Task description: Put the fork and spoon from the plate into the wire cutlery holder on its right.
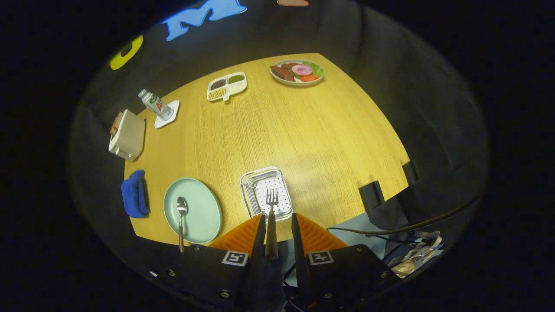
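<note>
The gripper (277,225) looks down on a yellow wooden bench (303,130), and the fork (272,216) stands out along the gap between its two orange fingers (243,236), tines forward. The handle lies against the left finger, while a gap shows between it and the right finger, so I cannot tell whether both fingers press on it. The fork's tines sit over the wire cutlery holder (260,177), a silvery tray with a perforated floor just ahead of the fingers. Just left of the holder is the pale green plate (204,203), and the spoon (181,219) lies on it near its left side, bowl pointing away from the gripper and handle running off the near rim. Left of the plate a blue cloth (134,193) lies at the bench edge. Well beyond the holder, toward the far side of the bench, are a cream toaster (128,135), a small bottle (155,104) lying on a white coaster (169,115), a divided white dish (227,86) with grains, and a plate of food (297,71).
</note>
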Tool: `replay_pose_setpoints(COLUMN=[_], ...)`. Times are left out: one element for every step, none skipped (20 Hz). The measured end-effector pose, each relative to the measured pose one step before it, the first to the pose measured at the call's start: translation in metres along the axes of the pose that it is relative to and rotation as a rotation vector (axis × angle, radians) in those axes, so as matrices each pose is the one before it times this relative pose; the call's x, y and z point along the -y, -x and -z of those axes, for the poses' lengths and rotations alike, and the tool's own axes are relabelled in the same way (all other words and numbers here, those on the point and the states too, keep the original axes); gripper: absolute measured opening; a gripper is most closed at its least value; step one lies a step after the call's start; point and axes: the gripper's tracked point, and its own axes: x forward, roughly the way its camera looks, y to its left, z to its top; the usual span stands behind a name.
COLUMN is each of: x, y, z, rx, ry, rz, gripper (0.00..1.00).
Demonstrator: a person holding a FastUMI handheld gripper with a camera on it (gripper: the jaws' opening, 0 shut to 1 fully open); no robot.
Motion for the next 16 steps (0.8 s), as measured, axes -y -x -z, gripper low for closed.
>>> replay_pose_setpoints(x=[-0.00449, -0.00594, -0.0076, -0.0061, -0.00711, -0.00727, -0.00862, -0.01033, -0.01099, -0.01288, -0.01287, -0.01217, -0.01422, -0.01457, -0.01463, -0.01212], y=[0.00828, 0.00961, 0.00972, 0.0104, 0.00963, 0.00913, 0.00733, 0.00538, 0.00452, 0.00427, 0.0023, 0.00254, 0.00174, -0.00161, 0.00022, -0.00249], z=[-0.01232, -0.01409, -0.01784, -0.01463, -0.01858, -0.01525, -0.01569, -0.01174, -0.00954, -0.007, -0.00277, 0.00008, 0.00062, -0.00027, -0.00192, 0.00304], rx=[0.05989, 0.0709, 0.08035, 0.08064, 0.08437, 0.07597, 0.07204, 0.06371, 0.05007, 0.04822, 0.03233, 0.01885, 0.01517, 0.01363, 0.0209, 0.00332], ry=[-0.00801, -0.01194, -0.00796, 0.00062, 0.00513, 0.0103, 0.00949, 0.00617, 0.00944, 0.0124, 0.01958, 0.01981, 0.01407, 0.00904, 0.00422, 0.00855], rz=[-0.01028, -0.01639, -0.01722, -0.01618, -0.01, -0.01004, -0.01009, -0.0115, -0.01136, -0.02038, -0.01693, -0.01922, -0.02863, -0.0264, -0.02586, -0.01743], gripper=[0.36, 0.36, 0.36, 0.36, 0.36, 0.36, 0.36, 0.36, 0.36, 0.36, 0.37, 0.37, 0.37, 0.36, 0.36, 0.36])
